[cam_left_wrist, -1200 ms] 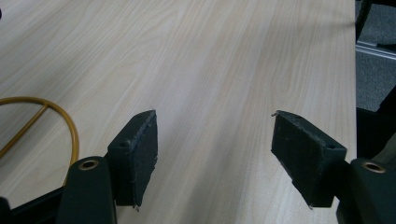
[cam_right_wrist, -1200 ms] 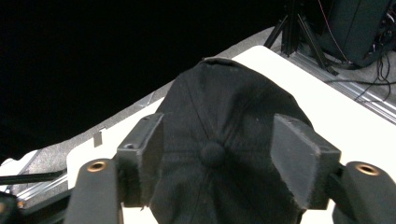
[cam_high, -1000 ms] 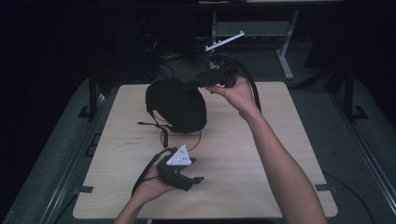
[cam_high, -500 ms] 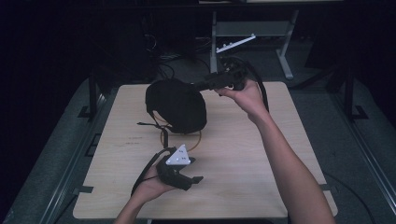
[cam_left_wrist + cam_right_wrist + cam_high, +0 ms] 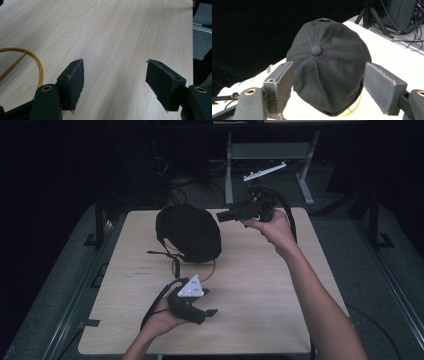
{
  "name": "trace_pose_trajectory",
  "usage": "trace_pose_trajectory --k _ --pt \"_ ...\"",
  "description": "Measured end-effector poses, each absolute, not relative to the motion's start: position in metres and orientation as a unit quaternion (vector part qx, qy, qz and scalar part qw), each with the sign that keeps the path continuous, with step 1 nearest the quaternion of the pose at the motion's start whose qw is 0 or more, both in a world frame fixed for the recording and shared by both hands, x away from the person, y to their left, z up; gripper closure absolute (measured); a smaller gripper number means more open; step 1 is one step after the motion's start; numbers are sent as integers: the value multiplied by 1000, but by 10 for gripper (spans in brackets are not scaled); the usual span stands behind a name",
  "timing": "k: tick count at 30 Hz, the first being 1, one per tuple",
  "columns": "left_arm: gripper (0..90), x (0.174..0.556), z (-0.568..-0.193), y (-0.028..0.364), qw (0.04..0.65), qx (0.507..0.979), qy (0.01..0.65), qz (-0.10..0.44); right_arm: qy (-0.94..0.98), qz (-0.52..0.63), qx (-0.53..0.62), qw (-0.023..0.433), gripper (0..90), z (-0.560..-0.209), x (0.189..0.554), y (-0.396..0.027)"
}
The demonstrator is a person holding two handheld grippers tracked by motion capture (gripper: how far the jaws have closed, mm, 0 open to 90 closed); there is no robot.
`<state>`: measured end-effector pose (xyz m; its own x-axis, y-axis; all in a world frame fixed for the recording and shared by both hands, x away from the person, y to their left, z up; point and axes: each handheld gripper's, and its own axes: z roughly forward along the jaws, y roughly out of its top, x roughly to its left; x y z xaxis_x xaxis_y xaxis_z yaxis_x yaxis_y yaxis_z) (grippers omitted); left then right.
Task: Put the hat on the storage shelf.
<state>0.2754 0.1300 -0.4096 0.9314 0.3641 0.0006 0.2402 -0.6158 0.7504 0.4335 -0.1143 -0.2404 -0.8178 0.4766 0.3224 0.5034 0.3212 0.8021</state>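
A black cap (image 5: 189, 232) sits crown-up toward the far side of the wooden desk (image 5: 260, 285), resting on a yellow wire stand (image 5: 176, 268) that shows beneath its rim. The right tool (image 5: 223, 215) is raised just beside the cap, pointing at it, jaws wide apart and empty. The left tool (image 5: 210, 312) lies low near the front edge, jaws also wide apart, holding nothing.

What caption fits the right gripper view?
Open right hand-held gripper aimed at a black cap sitting on a yellow wire stand.
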Motion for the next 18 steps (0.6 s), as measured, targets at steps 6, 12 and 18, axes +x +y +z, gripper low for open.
trace_pose_trajectory --k 6,12,18 --pt "304 275 -410 129 404 896 167 78 -812 -499 -302 12 234 -243 429 -123" --pt "303 276 -410 129 404 896 167 79 -811 -501 -302 10 234 -245 426 -132" --pt "302 276 -410 129 402 896 169 79 -809 -499 -310 9 232 -249 423 -140"
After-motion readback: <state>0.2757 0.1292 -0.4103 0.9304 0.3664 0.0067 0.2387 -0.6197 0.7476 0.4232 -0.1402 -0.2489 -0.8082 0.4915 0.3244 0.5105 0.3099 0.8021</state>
